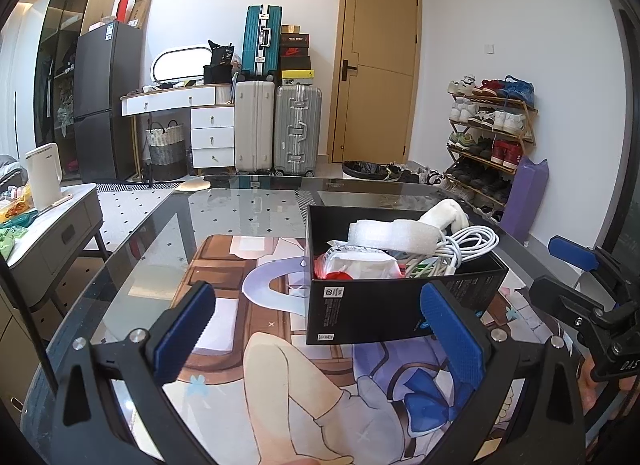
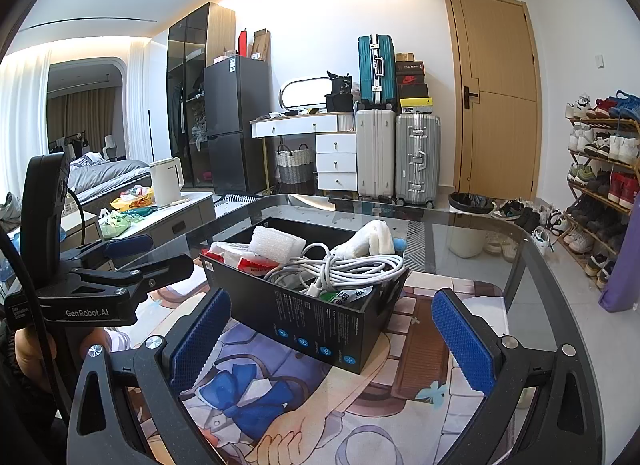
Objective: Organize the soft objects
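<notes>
A black cardboard box (image 1: 376,305) (image 2: 320,321) stands on the printed mat on the glass table. It holds a white foam block (image 1: 392,235) (image 2: 276,243), a white plush toy (image 1: 444,215) (image 2: 372,243), a coiled white cable (image 1: 468,245) (image 2: 344,269) and a tissue pack (image 1: 356,263) (image 2: 228,251). My left gripper (image 1: 320,333) is open and empty, just in front of the box. My right gripper (image 2: 332,337) is open and empty, its jaws on either side of the box's near corner.
The anime-print mat (image 1: 280,377) (image 2: 320,405) covers the near part of the glass table (image 1: 240,209) (image 2: 500,265). A side cabinet with a white kettle (image 1: 42,175) stands left. Suitcases (image 1: 296,129), a door and a shoe rack (image 1: 492,137) line the far wall.
</notes>
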Action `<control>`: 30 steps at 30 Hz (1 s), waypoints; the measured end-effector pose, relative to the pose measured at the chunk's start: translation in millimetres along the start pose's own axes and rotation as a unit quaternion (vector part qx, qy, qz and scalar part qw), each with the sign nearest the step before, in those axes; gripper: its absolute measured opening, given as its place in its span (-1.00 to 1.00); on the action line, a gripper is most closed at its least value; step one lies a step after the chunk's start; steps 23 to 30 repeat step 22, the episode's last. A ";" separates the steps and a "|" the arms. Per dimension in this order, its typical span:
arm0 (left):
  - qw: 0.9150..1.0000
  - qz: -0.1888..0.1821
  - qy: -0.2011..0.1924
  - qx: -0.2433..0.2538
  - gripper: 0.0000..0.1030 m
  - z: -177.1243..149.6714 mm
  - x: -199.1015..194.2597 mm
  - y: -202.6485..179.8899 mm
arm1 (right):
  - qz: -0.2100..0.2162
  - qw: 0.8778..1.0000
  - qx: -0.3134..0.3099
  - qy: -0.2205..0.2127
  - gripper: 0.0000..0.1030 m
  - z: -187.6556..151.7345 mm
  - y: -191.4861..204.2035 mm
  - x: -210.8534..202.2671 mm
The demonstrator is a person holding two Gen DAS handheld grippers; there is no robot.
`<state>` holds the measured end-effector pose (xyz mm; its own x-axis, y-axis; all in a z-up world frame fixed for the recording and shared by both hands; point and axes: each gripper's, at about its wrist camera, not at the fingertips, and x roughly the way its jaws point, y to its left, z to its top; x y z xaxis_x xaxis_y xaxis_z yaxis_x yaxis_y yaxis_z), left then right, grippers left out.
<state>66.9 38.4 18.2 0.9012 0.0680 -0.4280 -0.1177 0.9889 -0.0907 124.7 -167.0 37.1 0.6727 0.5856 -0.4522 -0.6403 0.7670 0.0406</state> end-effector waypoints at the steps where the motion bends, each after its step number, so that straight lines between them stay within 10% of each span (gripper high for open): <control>1: 1.000 0.000 0.000 0.000 1.00 0.0 0.0 0.1 | 0.000 1.000 0.000 0.000 0.99 0.1 0.4 0.4; 30: 1.000 0.006 -0.003 -0.002 1.00 0.6 -0.8 3.0 | 0.000 1.000 0.000 0.000 0.99 -0.5 0.4 0.2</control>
